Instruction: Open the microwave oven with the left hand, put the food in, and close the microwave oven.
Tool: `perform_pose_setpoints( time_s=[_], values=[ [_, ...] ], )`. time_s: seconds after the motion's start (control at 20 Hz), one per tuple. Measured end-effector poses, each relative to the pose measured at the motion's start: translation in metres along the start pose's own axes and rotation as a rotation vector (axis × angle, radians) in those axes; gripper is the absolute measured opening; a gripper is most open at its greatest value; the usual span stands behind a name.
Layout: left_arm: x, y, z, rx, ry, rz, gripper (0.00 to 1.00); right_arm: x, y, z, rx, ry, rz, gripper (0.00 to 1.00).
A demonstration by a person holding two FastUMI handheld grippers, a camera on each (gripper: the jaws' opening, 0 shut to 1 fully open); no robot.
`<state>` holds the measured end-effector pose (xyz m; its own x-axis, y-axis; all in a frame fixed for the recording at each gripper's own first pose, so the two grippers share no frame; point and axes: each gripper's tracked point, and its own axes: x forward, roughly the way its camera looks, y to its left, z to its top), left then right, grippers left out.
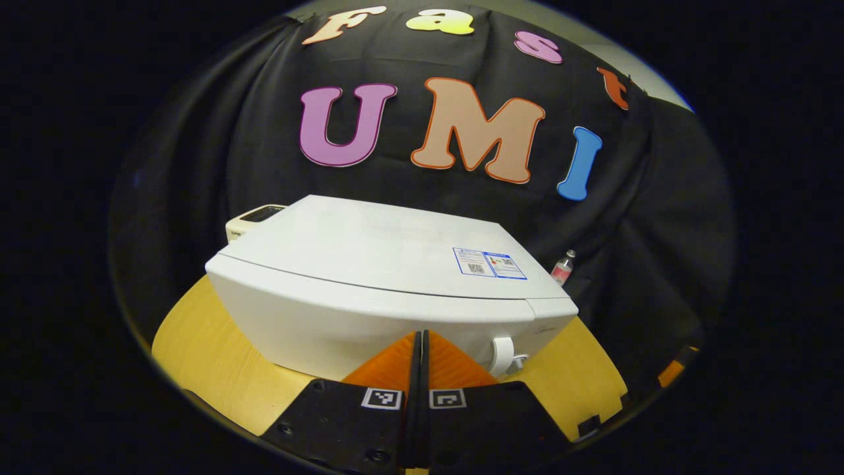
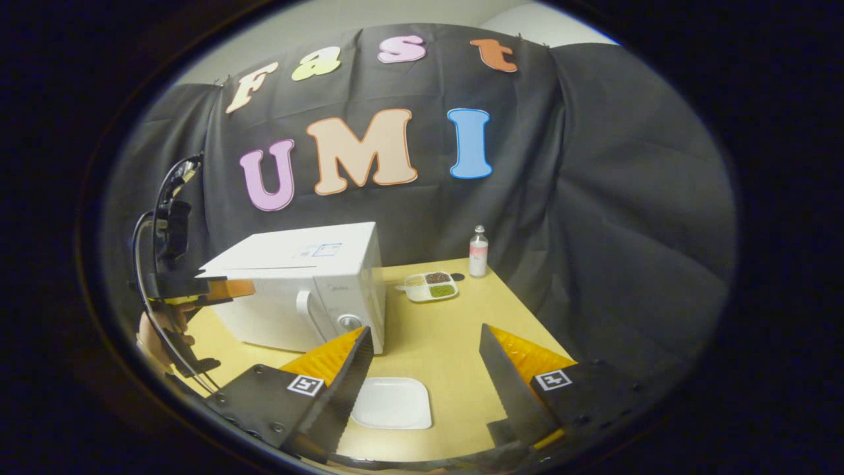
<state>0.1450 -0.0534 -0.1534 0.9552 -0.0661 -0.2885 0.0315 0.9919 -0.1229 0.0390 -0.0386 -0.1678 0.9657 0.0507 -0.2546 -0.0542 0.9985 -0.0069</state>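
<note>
In the right gripper view, the right gripper [image 2: 422,369] hovers above the bench [image 2: 455,330] with its jaws spread wide and released, nothing between them. Directly below the gap lies a white square plate [image 2: 392,402], flat on the bench and bare. Beyond the plate stands the microwave [image 2: 310,290], a white box on the left part of the bench, door shut. Its long axis runs left to right across the bench; the door face with the vertical handle [image 2: 305,310] and a round knob [image 2: 349,322] faces the near side. To the right of the microwave, apart from it, sits the food tray [image 2: 432,285], a white divided tray with three fillings. Just beyond the tray stands a small bottle [image 2: 478,251], upright, close to the booth wall.

The left gripper [image 2: 224,289] is at the microwave's upper left front corner, held by a hand [image 2: 158,340].

In the left gripper view, the left gripper [image 1: 422,356] has its jaws clenched together with nothing between them, tips close to the microwave [image 1: 389,277] door. The handle [image 1: 502,355] lies just to the right of the tips. The bottle [image 1: 562,267] shows past the far right corner.
</note>
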Motion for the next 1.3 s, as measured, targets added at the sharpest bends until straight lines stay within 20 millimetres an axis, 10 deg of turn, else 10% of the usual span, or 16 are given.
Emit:
perform_pose_setpoints(
  time_s=[0.25, 0.8, 1.3],
  values=[
    [-0.03, -0.014, 0.024, 0.066, -0.075, -0.02, 0.11, -0.003, -0.003, 0.03, -0.006, -0.038, 0.01, 0.99],
    [-0.085, -0.01, 0.035, 0.085, -0.135, -0.008, 0.97, -0.014, -0.013, 0.077, -0.011, -0.126, 0.023, 0.92],
    [-0.108, -0.012, 0.044, 0.097, -0.166, 0.026, 0.96, -0.022, -0.009, 0.095, -0.022, -0.164, 0.047, 0.92]
  ],
)
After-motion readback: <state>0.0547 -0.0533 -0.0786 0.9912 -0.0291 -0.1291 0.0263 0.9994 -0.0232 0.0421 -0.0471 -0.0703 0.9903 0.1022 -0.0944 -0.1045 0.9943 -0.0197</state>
